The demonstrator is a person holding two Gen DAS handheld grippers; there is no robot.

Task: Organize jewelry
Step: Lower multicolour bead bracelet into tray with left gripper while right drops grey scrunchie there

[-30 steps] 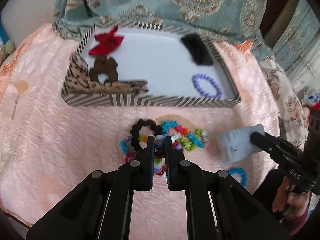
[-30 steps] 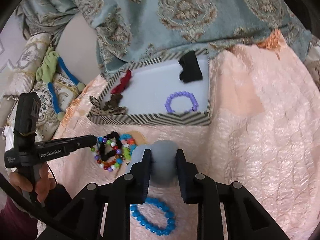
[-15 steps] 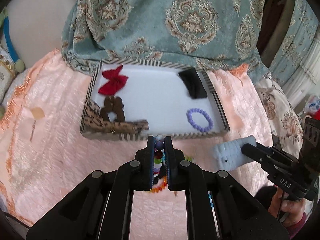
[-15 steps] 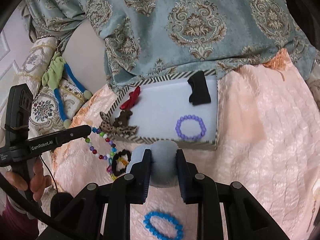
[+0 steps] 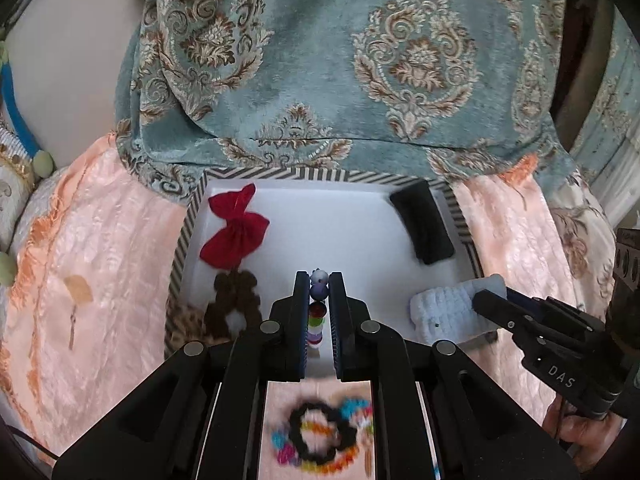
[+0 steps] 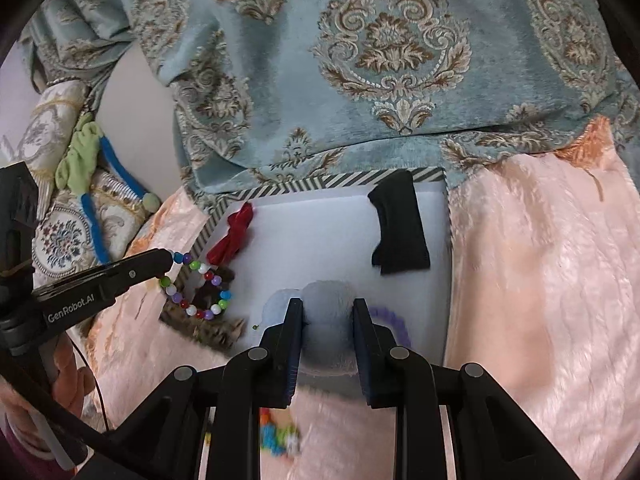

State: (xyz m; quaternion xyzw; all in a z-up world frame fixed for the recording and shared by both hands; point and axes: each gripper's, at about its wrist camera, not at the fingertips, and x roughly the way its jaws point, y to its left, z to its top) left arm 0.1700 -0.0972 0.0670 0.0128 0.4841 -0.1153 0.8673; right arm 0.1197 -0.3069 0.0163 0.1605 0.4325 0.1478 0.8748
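left gripper (image 5: pixel 319 280) pinching multicolour bead bracelet (image 6: pixel 200 290) | right gripper (image 6: pixel 323 304) clamping pale-blue knit piece (image 5: pixel 452 312) (over the tray's near edge); striped tray (image 5: pixel 320 176) centre bare

We see a tray (image 5: pixel 188 236) lying on a bedspread (image 5: pixel 100 264), with a draped blanket (image 5: pixel 360 80) behind its far edge. In the tray, a bow (image 5: pixel 236 232) lies at the far left, a second bow (image 5: pixel 234 300) just nearer than it, and a folded cloth (image 5: pixel 424 228) at the far right. A ring of beads (image 6: pixel 390 320) lies in the near right part of the tray. The left gripper (image 5: pixel 319 280) holds a bead bracelet (image 6: pixel 196 288) over the tray's left side, and the right gripper (image 6: pixel 328 312) holds a soft pad (image 5: pixel 452 312) over its near right part. Nearer than the tray, a heap of bracelets (image 5: pixel 324 436) lies on the bedspread.
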